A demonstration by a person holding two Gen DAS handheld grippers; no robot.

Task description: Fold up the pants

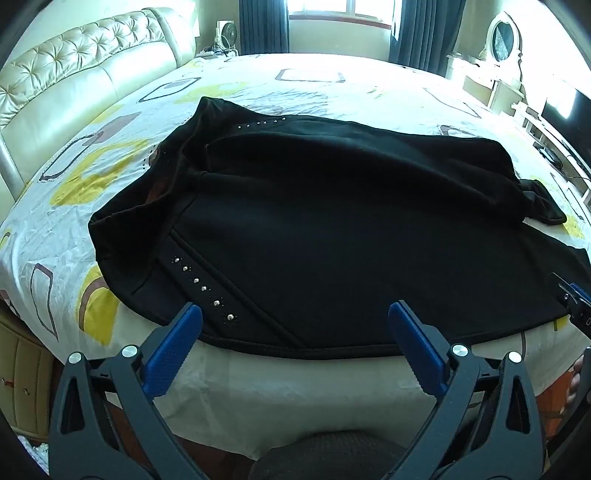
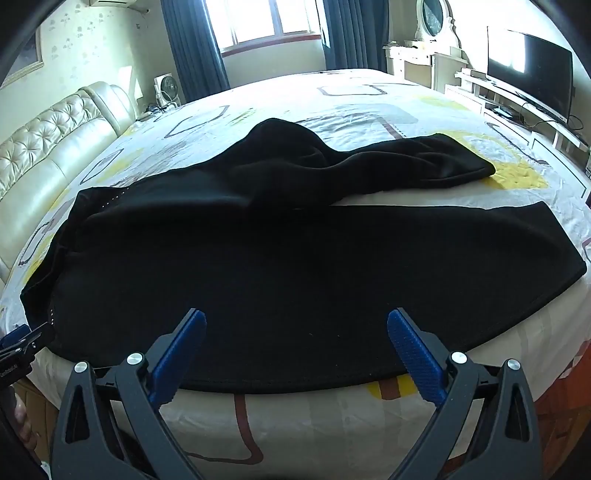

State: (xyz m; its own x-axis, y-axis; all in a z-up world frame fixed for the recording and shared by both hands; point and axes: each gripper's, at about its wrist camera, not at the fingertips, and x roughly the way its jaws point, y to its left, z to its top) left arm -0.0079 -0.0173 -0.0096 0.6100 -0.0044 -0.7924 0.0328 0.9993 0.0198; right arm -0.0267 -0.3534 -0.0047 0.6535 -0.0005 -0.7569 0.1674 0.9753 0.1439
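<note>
Black pants lie spread across the near part of the bed, waistband to the left with a row of silver studs. The near leg lies flat along the bed's edge; the far leg is rumpled and ends at the right. My left gripper is open and empty, just above the pants' near hem by the hip. My right gripper is open and empty, over the near edge of the leg. Each gripper's tip shows at the edge of the other's view.
The bed has a white sheet with yellow and brown shapes and a cream tufted headboard at the left. A vanity with an oval mirror and a TV on a low unit stand at the right. A small fan stands beyond the bed.
</note>
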